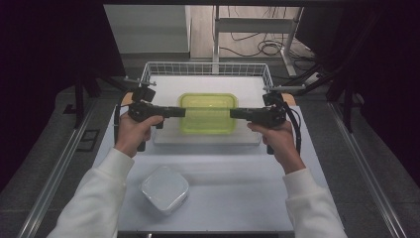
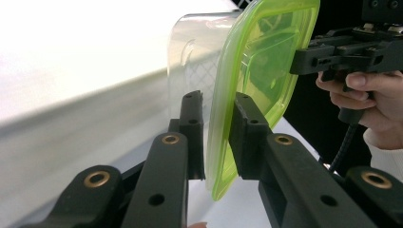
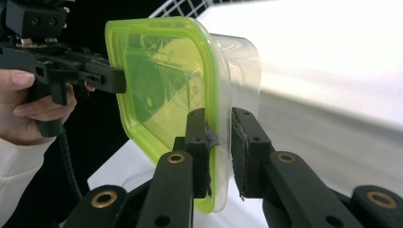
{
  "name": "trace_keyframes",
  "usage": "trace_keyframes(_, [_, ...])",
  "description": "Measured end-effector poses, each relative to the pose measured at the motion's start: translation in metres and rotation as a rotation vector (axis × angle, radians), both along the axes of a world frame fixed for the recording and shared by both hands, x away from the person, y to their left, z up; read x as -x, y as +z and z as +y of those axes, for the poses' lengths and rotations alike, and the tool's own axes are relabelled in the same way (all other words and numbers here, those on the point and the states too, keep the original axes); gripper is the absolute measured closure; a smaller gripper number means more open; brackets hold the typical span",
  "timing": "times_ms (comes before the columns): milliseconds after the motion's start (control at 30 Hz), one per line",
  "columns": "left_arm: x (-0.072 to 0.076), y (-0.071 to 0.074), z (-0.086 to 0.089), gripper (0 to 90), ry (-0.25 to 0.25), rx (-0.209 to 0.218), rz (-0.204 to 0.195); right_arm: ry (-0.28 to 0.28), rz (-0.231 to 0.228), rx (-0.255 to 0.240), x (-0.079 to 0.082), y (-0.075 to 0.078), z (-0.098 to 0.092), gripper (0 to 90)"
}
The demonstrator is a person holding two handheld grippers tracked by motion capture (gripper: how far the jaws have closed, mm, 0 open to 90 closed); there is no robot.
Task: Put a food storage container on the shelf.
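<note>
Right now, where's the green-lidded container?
High view: the green-lidded container is mid-table, on the white board in front of the wire basket, held between the left gripper and the right gripper.

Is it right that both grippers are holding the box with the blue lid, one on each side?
Not quite: the lid is yellow-green, not blue, as the high view shows. The rest holds: the left gripper and the right gripper each clamp the rim on opposite sides of the clear container.
</note>
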State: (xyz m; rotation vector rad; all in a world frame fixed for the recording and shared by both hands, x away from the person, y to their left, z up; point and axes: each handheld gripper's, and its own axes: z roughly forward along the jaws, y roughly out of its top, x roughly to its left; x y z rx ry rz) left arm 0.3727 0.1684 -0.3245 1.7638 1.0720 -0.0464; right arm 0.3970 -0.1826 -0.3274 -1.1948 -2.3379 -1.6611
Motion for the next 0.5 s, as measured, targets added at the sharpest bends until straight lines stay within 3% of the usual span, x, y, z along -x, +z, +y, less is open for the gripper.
trace_keyframes(133, [-0.017, 0.006, 0.003, 77.0, 0.006, 0.009, 0.001, -0.005, -0.006, 0.019, -0.021, 0.015, 0.005, 77.6])
trace_keyframes(333, [-0.039, 0.015, 0.007, 76.8, 0.013, 0.015, 0.012, 0.002, 0.017, 0.013, -0.044, 0.023, 0.008, 77.6])
trace_keyframes(500, [-0.063, 0.011, 0.013, 77.1, 0.030, 0.052, 0.068, -0.004, 0.061, -0.002, -0.067, 0.023, 0.012, 77.2])
